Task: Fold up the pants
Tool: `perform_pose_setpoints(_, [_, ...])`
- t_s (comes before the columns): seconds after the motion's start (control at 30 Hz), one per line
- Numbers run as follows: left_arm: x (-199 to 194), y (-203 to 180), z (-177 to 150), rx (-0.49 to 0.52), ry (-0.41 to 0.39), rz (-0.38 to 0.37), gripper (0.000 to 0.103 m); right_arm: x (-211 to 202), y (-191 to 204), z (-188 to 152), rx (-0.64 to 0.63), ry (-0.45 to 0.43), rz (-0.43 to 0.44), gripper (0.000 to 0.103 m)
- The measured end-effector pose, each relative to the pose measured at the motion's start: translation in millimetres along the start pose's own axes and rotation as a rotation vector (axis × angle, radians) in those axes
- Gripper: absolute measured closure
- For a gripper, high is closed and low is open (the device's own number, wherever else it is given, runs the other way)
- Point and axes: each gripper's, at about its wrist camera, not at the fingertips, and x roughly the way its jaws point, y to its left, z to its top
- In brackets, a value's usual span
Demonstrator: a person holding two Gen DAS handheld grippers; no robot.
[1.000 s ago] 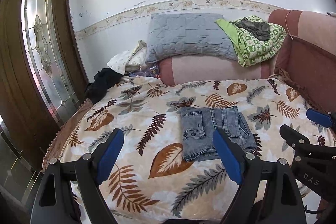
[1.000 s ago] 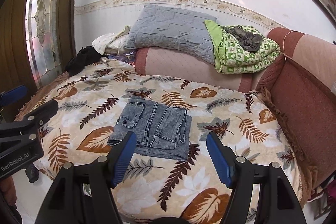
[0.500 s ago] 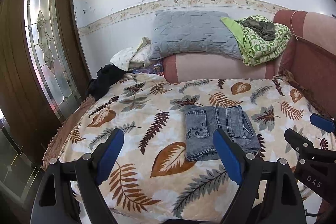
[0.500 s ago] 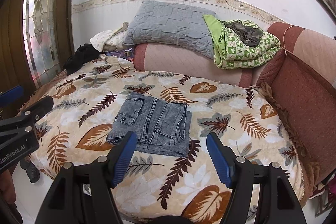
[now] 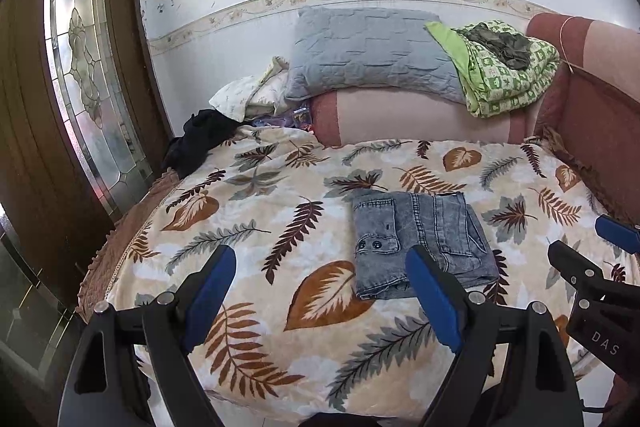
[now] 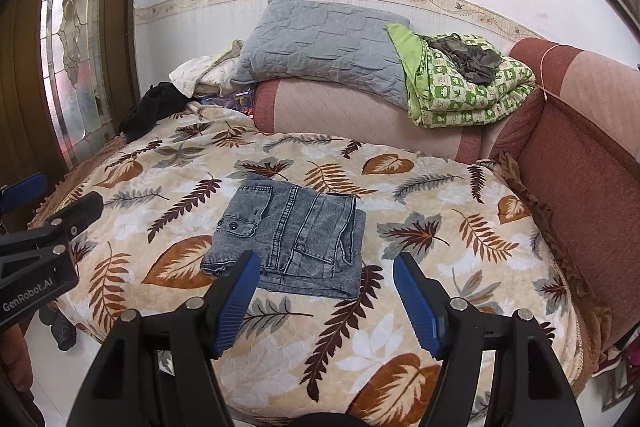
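Grey denim pants (image 5: pixel 420 241) lie folded into a compact rectangle on the leaf-patterned blanket (image 5: pixel 280 227); they also show in the right wrist view (image 6: pixel 292 231). My left gripper (image 5: pixel 320 287) is open and empty, held back from the bed's near edge, to the left of the pants. My right gripper (image 6: pixel 322 297) is open and empty, held above the near edge just in front of the pants. Each gripper shows at the side of the other's view: the right one (image 5: pixel 600 247), the left one (image 6: pixel 44 203).
A grey pillow (image 5: pixel 372 51) and a folded green quilt (image 5: pixel 504 75) rest on the pink headboard cushion (image 5: pixel 420 123). A black garment (image 5: pixel 200 139) lies at the bed's far left corner. A wooden door with glass (image 5: pixel 80 87) stands left. A padded red side (image 6: pixel 580 167) borders the right.
Both grippers have drawn back and risen slightly from the bed, so the pants look a little farther off. The pants have not moved. Both grippers stay open.
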Motion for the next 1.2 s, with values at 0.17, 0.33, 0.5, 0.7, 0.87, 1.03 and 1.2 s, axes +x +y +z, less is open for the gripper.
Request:
perform_pose_setpoints(0.17, [5,-1,-2,0.007,0.015,-0.001,0.016,6,0,-3,0.000,0.011,0.000,0.030])
perform_pose_setpoints(0.33, [10,0,-4,0.005,0.027,-0.002,0.016,11,0,-5,0.001,0.026,0.001,0.030])
perform_pose_setpoints(0.5, [16,1,-7,-0.002,0.042,0.000,0.016,15,-1,-6,0.006,0.034,0.003,0.030])
perform_pose_setpoints(0.7, [27,1,-11,-0.006,0.065,0.002,0.016,23,-1,-8,0.008,0.050,0.005,0.030])
perform_pose_setpoints(0.87, [37,1,-14,-0.007,0.088,0.005,0.016,33,-1,-10,0.010,0.071,0.011,0.030])
perform_pose_setpoints(1.03, [45,2,-16,-0.019,0.112,0.009,0.016,40,-1,-14,0.013,0.090,0.017,0.030])
perform_pose_setpoints(1.2, [45,1,-17,-0.025,0.123,0.009,0.016,39,-3,-16,0.015,0.091,0.017,0.030])
